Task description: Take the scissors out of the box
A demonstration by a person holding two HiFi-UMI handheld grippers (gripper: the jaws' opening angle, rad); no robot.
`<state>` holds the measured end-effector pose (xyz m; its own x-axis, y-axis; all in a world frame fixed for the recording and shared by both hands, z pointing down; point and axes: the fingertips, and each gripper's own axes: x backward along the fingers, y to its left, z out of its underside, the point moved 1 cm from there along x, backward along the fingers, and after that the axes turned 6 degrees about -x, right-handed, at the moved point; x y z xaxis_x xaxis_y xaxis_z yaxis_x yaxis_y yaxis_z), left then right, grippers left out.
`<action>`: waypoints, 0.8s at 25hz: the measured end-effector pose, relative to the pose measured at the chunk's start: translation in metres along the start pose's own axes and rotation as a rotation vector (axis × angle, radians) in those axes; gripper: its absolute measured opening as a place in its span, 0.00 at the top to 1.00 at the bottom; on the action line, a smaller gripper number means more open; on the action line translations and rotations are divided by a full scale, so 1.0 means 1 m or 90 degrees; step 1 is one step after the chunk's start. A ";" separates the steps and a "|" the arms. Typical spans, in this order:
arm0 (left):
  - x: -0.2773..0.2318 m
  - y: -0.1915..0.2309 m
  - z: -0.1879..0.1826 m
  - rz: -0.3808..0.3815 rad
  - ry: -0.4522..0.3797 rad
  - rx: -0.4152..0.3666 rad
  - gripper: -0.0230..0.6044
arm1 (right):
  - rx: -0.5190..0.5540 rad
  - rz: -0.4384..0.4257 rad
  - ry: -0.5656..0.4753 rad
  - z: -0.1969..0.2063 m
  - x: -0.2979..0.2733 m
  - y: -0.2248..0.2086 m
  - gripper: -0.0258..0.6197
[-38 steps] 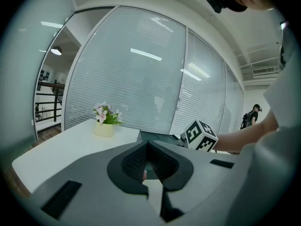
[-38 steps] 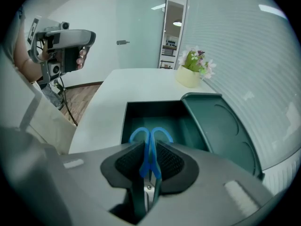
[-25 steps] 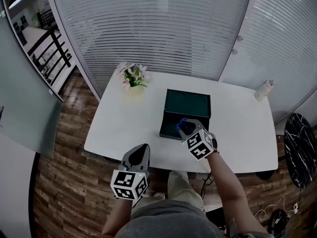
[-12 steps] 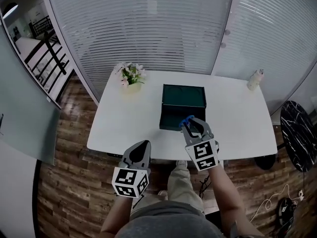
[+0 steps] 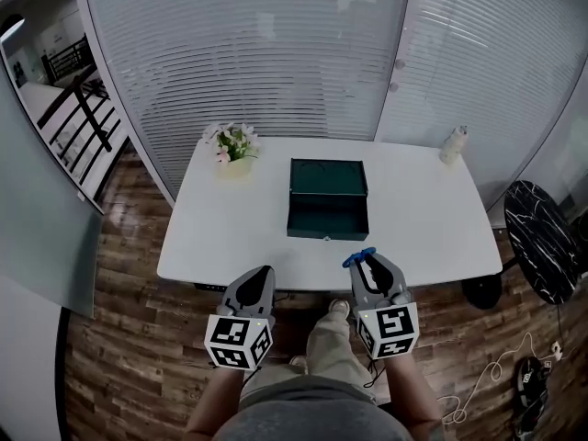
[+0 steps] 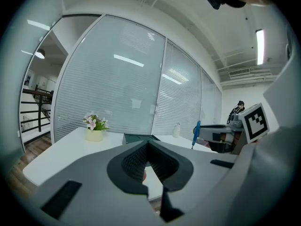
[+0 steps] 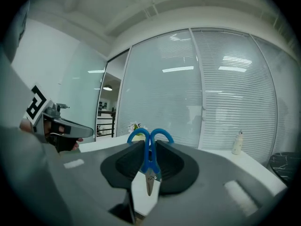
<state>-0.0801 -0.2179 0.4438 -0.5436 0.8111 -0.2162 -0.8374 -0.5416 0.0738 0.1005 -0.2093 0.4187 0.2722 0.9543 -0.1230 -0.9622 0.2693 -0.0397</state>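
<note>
The dark green box (image 5: 326, 233) stands open on the white table (image 5: 220, 237), its lid tilted back. My right gripper (image 5: 367, 261) hovers over the table's near edge, in front of the box, shut on the blue-handled scissors (image 5: 358, 257). In the right gripper view the scissors (image 7: 149, 140) sit between the jaws with the handle loops sticking out forward and the metal blades pointing back. My left gripper (image 5: 261, 274) hangs off the table's front edge at the lower left, jaws closed together with nothing in them (image 6: 148, 144).
A pot of pink flowers (image 5: 230, 145) stands at the table's far left corner and a small white bottle (image 5: 450, 143) at the far right. A black marble side table (image 5: 537, 246) is to the right. Glass walls with blinds stand behind.
My right gripper has pulled back out of the box toward the table's near edge, lifting the scissors clear. The left gripper has shifted only a little.
</note>
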 end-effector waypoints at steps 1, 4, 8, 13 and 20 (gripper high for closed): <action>0.002 -0.002 0.001 0.003 -0.001 0.000 0.95 | -0.006 0.004 -0.003 0.001 0.008 0.002 0.82; 0.005 -0.008 0.001 0.014 -0.006 0.000 0.95 | -0.017 0.014 -0.009 0.002 0.027 0.006 0.82; 0.009 -0.017 0.003 0.027 -0.004 -0.003 0.95 | -0.029 0.024 -0.016 0.005 0.044 0.009 0.82; 0.010 -0.024 0.007 0.035 0.001 -0.007 0.95 | -0.040 0.023 -0.019 0.008 0.051 0.009 0.82; 0.009 -0.017 0.004 0.027 -0.002 -0.005 0.95 | -0.022 0.001 -0.018 0.006 0.041 0.018 0.82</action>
<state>-0.0713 -0.2005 0.4445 -0.5783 0.7885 -0.2093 -0.8135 -0.5766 0.0753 0.0942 -0.1643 0.4188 0.2707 0.9579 -0.0951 -0.9616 0.2643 -0.0744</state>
